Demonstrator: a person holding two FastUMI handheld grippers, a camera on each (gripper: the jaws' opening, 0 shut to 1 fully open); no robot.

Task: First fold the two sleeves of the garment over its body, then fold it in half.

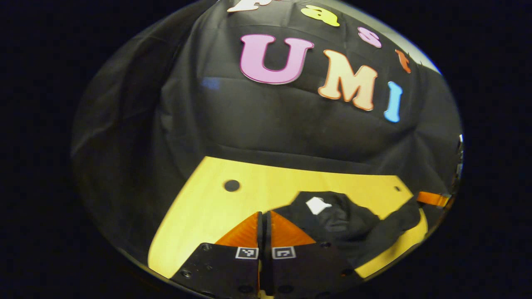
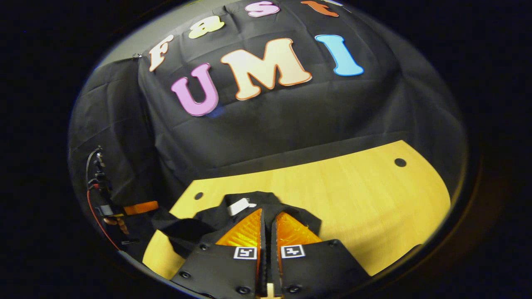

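Note:
A black garment (image 1: pixel 345 226) lies crumpled on the yellow wooden table (image 1: pixel 203 203), its white neck label (image 1: pixel 318 204) facing up. One sleeve (image 1: pixel 401 216) trails off to the right. My left gripper (image 1: pixel 264 214) is shut, its tips just left of the garment's edge with nothing seen between them. In the right gripper view the same garment (image 2: pixel 208 222) lies under and around my right gripper (image 2: pixel 268 211), which is shut just behind the label (image 2: pixel 241 205); I cannot tell whether cloth is pinched. The left gripper (image 2: pixel 141 207) shows farther off at the left, held by a hand (image 2: pixel 118 225).
The table (image 2: pixel 374 199) stretches bare to the right of the garment, with small round holes (image 2: pixel 400 162) (image 1: pixel 232 185) near its far edge. Black cloth walls close the back and sides. Cables (image 2: pixel 97 166) hang at the left. The other gripper (image 1: pixel 434 199) shows at the table's right edge.

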